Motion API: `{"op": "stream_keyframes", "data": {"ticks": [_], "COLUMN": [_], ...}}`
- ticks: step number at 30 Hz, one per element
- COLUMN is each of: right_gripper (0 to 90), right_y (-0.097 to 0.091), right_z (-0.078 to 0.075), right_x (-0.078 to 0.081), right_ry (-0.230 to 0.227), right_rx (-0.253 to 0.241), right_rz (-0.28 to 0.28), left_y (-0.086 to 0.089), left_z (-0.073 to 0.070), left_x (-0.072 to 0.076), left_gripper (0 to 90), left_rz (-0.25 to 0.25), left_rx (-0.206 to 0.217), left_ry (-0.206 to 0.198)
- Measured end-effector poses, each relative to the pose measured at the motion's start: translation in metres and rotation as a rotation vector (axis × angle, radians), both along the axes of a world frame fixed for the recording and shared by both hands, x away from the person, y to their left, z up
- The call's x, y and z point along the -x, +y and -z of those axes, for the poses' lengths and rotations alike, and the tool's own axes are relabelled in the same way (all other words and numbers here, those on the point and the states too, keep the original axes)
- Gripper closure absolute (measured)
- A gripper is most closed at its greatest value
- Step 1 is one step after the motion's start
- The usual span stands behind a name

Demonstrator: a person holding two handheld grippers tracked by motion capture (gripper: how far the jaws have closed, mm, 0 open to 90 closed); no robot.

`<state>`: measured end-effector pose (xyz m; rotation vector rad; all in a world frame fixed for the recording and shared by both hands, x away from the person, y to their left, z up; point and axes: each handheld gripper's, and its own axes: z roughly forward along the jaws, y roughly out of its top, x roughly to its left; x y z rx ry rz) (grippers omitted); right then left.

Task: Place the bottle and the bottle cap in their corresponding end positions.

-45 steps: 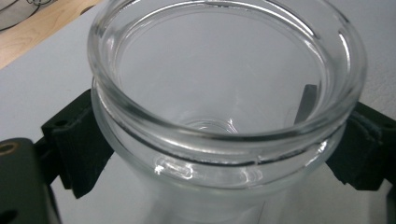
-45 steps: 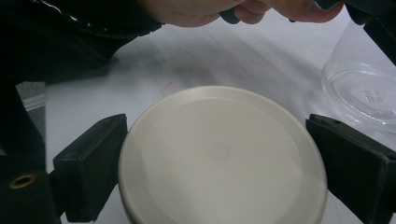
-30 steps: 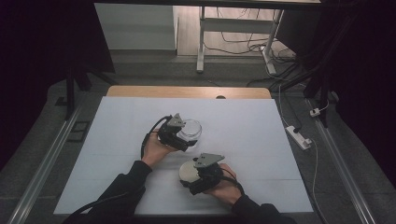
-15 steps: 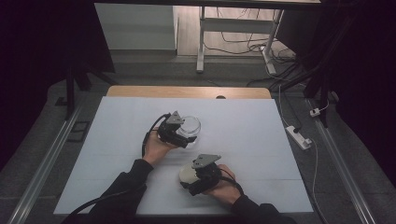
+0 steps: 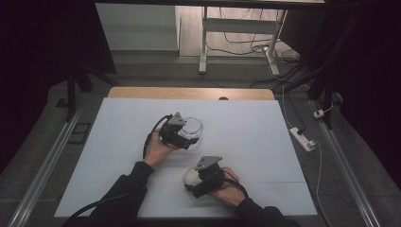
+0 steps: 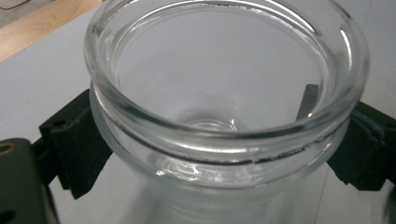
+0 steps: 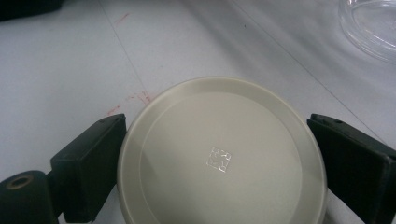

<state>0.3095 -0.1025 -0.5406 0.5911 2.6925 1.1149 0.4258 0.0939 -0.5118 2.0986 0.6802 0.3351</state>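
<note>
A clear glass jar (image 5: 195,125) stands near the middle of the white table (image 5: 265,142). My left gripper (image 5: 187,137) is shut on it from the left. In the left gripper view the jar (image 6: 224,93) is open-mouthed and empty, and a black jaw presses each side below its rim, with my left gripper (image 6: 219,156) around it. Nearer the front edge, my right gripper (image 5: 195,182) is shut on a round cream lid (image 5: 190,175). In the right gripper view the lid (image 7: 219,154) lies flat between both jaws of my right gripper (image 7: 222,170), and the jar (image 7: 373,28) shows at the top right.
A wooden strip (image 5: 189,93) runs along the table's far edge. A white power strip (image 5: 302,138) with cables lies on the floor to the right. A metal stand (image 5: 203,42) rises beyond the table. Faint red marks (image 7: 133,100) stain the surface beside the lid.
The right gripper with the lid has edged slightly toward the near edge. The left gripper and the jar have barely moved.
</note>
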Motion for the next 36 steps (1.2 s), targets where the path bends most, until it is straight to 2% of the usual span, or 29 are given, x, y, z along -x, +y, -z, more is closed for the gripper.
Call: {"op": "stream_keyframes", "data": {"ticks": [11, 19, 23, 25, 28, 36], "right_gripper": [3.1, 1.2, 0.9, 0.9, 0.9, 0.9], "right_y": [-0.002, -0.005, -0.01, -0.013, -0.014, -0.015], "right_z": [-0.001, -0.007, -0.013, -0.015, -0.016, -0.02], "right_x": [-0.002, -0.001, -0.001, -0.002, -0.002, 0.003], "right_ry": [0.025, 0.008, -0.007, 0.0, -0.004, -0.014], "right_rx": [-0.025, -0.062, -0.083, -0.099, -0.103, -0.108], "right_rz": [-0.003, -0.014, -0.015, -0.015, -0.013, -0.024], "left_y": [-0.002, 0.002, 0.008, 0.012, 0.015, 0.019], "left_z": [-0.002, -0.003, -0.003, -0.003, -0.005, -0.006], "left_x": [0.002, 0.007, 0.013, 0.016, 0.02, 0.025], "left_gripper": [3.3, 0.4, 0.0, 0.0, 0.0, 0.0], "left_rz": [-0.022, -0.017, -0.014, -0.01, -0.003, 0.003], "left_rx": [-0.001, 0.001, -0.001, -0.002, 0.012, 0.007], "left_ry": [0.021, 0.036, 0.04, 0.038, 0.046, 0.062]}}
